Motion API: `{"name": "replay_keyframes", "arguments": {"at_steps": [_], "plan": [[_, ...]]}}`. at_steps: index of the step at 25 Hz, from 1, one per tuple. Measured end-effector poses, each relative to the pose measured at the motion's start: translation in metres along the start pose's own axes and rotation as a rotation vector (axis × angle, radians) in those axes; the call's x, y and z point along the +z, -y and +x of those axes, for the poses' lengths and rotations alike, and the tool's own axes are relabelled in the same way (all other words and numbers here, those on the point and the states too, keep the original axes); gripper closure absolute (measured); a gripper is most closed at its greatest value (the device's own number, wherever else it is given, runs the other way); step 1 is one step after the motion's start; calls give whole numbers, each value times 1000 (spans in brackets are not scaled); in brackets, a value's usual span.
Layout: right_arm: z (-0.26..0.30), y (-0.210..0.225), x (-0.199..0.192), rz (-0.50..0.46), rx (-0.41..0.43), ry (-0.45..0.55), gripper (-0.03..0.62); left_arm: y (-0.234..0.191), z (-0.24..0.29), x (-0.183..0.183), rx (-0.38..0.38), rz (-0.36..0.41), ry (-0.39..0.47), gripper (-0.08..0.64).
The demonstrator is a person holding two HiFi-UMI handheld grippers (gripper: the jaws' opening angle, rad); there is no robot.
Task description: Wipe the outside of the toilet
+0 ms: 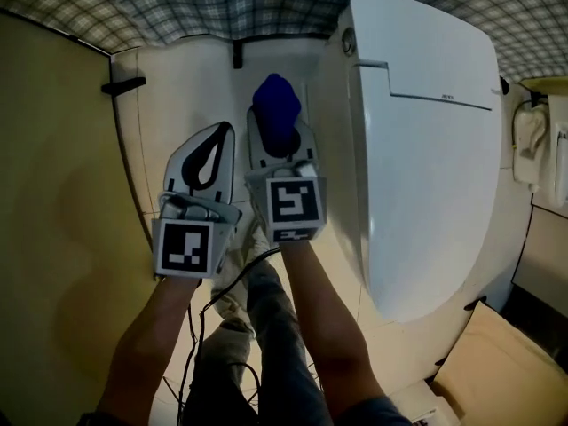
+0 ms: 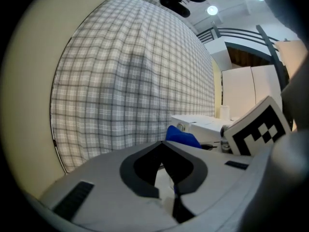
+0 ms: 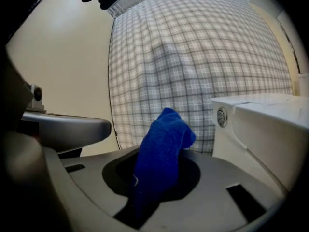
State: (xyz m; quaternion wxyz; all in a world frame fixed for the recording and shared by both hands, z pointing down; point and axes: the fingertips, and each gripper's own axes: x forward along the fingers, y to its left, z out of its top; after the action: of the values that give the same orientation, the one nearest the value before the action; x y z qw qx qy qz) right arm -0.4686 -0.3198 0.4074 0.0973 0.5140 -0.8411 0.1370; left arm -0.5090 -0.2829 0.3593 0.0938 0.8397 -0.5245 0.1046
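Observation:
The white toilet (image 1: 426, 149) stands at the right of the head view with its lid down. My right gripper (image 1: 278, 138) is shut on a blue cloth (image 1: 276, 112), held just left of the toilet's tank side and not touching it. In the right gripper view the blue cloth (image 3: 161, 153) sticks up from the jaws, with the toilet (image 3: 263, 129) and its round button (image 3: 221, 117) to the right. My left gripper (image 1: 224, 133) hangs beside the right one, shut with nothing in it. In the left gripper view, the blue cloth (image 2: 182, 136) shows past the left gripper (image 2: 163, 144).
A cream partition wall (image 1: 62, 193) closes the left side. A plaid grey wall (image 1: 222, 7) lies behind the toilet. A black cable (image 1: 200, 327) runs over the pale floor near the person's legs. A beige box (image 1: 497, 366) sits at the bottom right, and white fittings (image 1: 532, 145) at the far right.

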Motion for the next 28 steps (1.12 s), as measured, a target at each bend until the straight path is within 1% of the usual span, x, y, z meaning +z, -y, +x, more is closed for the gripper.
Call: {"name": "replay_keyframes", "arguments": {"at_steps": [3,6,8,11,15,18,21,24,28], "plan": [[42,54,-2,47,-88,-10,517,-5,56,-2,-25,15,-16,546],[73,94,-11,74,-160,-37,518,-11,100,-4,-40,24,-22,546],[81,110,-20,77,-190,-60,518,-12,116,-7,-52,29,-20,546],[73,117,-35,67,-211,-79,518,-3,122,-18,-77,32,-18,546],[26,104,-67,87,-246,-89,518,28,94,-52,-138,-13,-59,546],[-25,86,-87,72,-275,-93,517,59,55,-79,-204,-38,-95,546],[-80,63,-107,63,-300,-102,517,86,11,-105,-254,-52,-119,546],[-145,51,-134,96,-359,-127,517,118,-35,-127,-301,-64,-149,546],[-221,48,-175,93,-433,-158,518,161,-84,-151,-358,-76,-191,546]]}}
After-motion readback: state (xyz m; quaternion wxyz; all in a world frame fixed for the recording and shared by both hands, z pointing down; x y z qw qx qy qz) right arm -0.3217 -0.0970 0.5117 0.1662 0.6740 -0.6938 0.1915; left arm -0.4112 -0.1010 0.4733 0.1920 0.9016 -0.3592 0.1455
